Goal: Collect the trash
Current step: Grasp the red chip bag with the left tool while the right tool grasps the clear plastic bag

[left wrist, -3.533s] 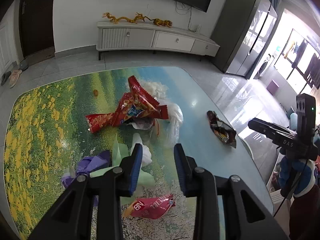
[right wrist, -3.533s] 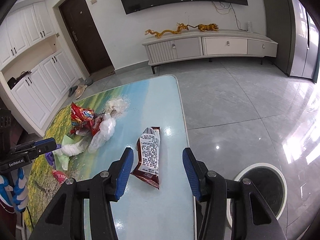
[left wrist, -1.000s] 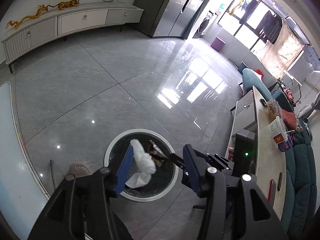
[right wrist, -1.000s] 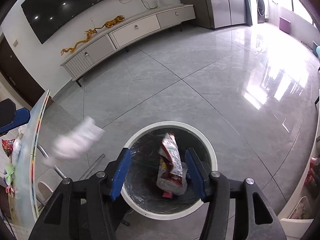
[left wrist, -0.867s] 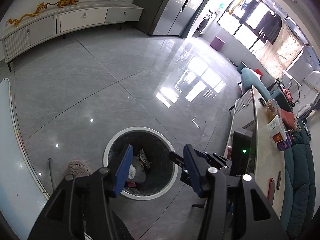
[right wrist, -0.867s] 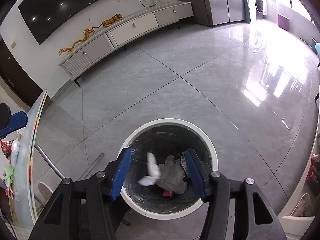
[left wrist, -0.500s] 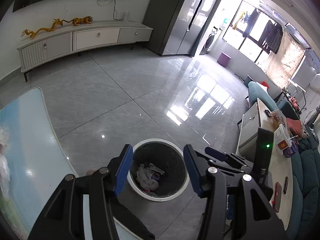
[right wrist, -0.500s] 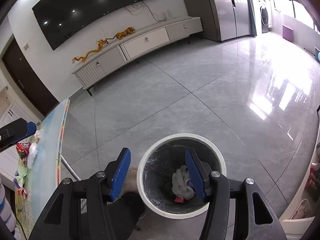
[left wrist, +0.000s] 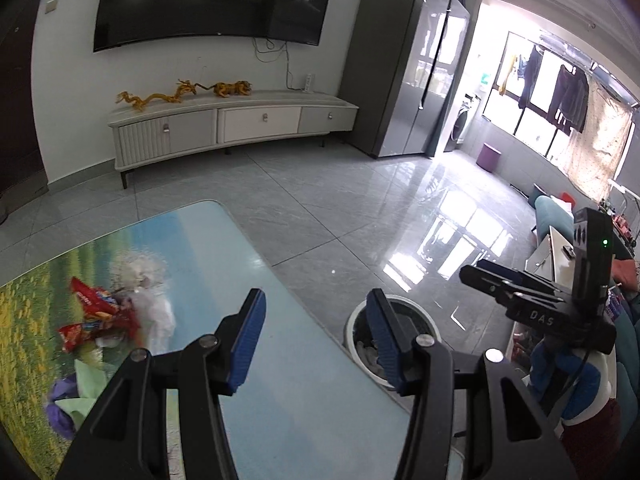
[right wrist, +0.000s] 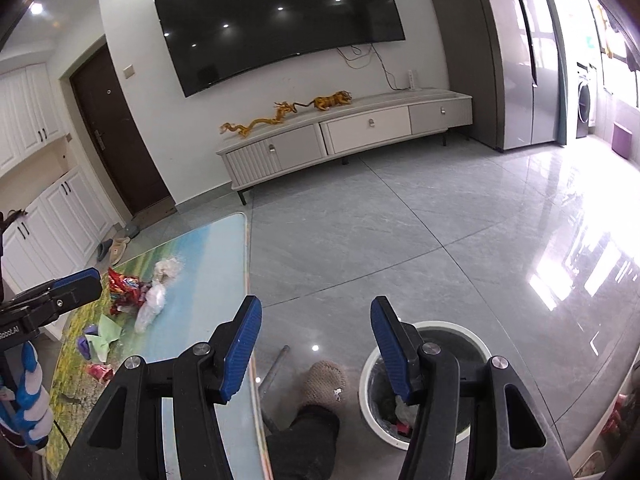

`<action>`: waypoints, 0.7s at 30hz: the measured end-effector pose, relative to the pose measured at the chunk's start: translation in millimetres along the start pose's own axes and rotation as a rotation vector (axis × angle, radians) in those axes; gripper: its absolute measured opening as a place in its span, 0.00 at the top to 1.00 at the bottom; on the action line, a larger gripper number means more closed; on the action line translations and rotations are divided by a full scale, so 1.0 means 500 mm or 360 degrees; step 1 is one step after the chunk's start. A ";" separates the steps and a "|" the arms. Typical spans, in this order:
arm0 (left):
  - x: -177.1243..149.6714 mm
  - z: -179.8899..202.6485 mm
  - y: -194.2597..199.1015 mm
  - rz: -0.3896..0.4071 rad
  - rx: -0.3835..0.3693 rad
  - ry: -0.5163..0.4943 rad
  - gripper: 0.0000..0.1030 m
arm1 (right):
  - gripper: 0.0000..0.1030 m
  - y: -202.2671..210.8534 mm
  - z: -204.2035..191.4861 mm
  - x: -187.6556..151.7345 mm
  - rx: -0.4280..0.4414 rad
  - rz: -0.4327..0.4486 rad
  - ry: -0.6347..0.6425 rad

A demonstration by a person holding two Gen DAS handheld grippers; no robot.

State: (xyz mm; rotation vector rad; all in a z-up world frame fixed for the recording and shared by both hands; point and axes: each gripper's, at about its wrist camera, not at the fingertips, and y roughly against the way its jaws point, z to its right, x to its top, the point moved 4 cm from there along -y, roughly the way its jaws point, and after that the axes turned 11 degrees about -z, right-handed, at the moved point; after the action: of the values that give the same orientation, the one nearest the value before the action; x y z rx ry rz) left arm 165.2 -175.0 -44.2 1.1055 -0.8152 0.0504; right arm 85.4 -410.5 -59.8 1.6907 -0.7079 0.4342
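L gripper [left wrist: 316, 340] jaws wide apart, holding nothing, over table [left wrist: 288, 400] edge, R gripper [right wrist: 316, 344] same, nothing held, bin [right wrist: 370, 364] w/ trash below, wrapper pile [left wrist: 100, 320] on table far left

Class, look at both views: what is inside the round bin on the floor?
Crumpled pale wrappers and a red scrap lie inside the bin; the right gripper finger covers the rest.

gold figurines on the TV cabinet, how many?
2. Gold dragon toward the left end of the TV cabinet; gold tiger just right of it, near the middle. None seems hidden.
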 end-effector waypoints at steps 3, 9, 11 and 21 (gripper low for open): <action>-0.015 -0.088 0.029 0.0013 0.0077 0.0097 0.51 | 0.47 -0.002 -0.056 0.014 0.0044 0.0006 0.0072; -0.037 -0.276 0.049 0.0000 0.0179 0.0398 0.51 | 0.47 -0.058 -0.174 0.046 0.0175 -0.0055 0.0213; -0.036 -0.319 0.038 -0.0027 0.0198 0.0493 0.51 | 0.47 -0.096 -0.216 0.054 0.0229 -0.0103 0.0254; -0.026 -0.439 -0.087 -0.0234 0.0197 0.0728 0.52 | 0.47 -0.310 -0.367 0.060 0.0386 -0.0397 0.0393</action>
State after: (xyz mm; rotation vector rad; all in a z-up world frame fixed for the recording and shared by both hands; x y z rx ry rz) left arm 296.6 -14.5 -128.7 1.2078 -0.3236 0.2242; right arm 226.0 -220.6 -112.1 1.8831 -0.2667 0.5565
